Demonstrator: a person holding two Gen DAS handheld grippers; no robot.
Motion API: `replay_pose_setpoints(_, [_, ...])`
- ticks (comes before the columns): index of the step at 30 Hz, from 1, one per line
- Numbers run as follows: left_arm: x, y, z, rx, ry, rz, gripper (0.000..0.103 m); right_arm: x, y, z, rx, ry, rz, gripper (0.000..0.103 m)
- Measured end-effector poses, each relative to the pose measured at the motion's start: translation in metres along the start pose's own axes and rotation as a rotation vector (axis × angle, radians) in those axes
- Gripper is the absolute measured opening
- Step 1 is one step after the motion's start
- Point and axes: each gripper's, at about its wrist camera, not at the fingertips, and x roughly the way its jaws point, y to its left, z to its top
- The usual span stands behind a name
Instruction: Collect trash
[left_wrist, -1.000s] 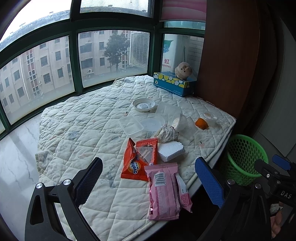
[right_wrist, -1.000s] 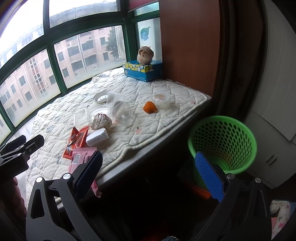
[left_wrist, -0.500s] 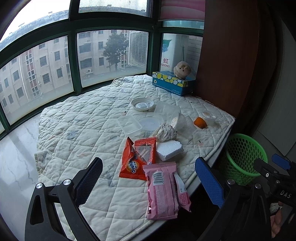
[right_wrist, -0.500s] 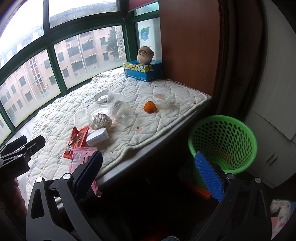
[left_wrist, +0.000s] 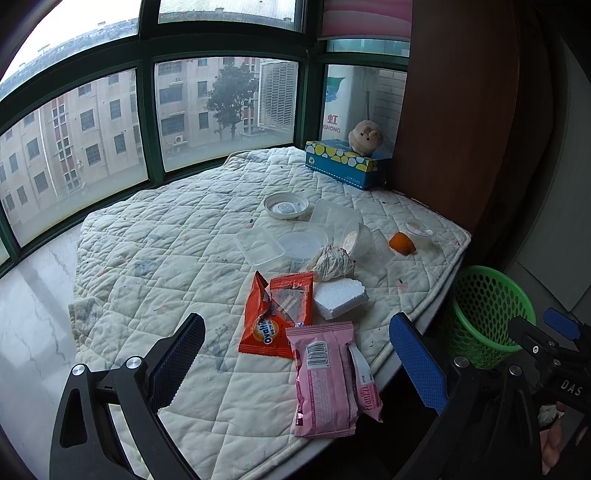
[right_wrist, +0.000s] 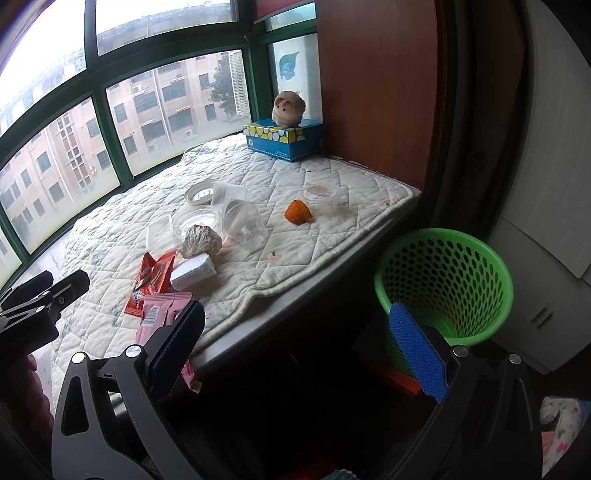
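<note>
Both the left gripper (left_wrist: 297, 360) and right gripper (right_wrist: 297, 341) hang with jaws wide apart and empty, wrappers (left_wrist: 325, 376) lying at the quilted mattress's (left_wrist: 166, 258) near edge, green basket (right_wrist: 448, 280) beside it.

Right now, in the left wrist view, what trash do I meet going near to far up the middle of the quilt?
Pink wrapper → orange Ovaltine packet → white foam block → crumpled paper ball → round clear lid → white dish.
</note>
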Motion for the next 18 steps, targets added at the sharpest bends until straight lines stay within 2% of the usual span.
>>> replay_pose_setpoints(18, [0.0055, 0.0032, 0.0, -0.007, 0.004, 0.006, 0.097, 0.0012, 0.0006, 0.0, 0.0, 0.004, 0.004, 0.099])
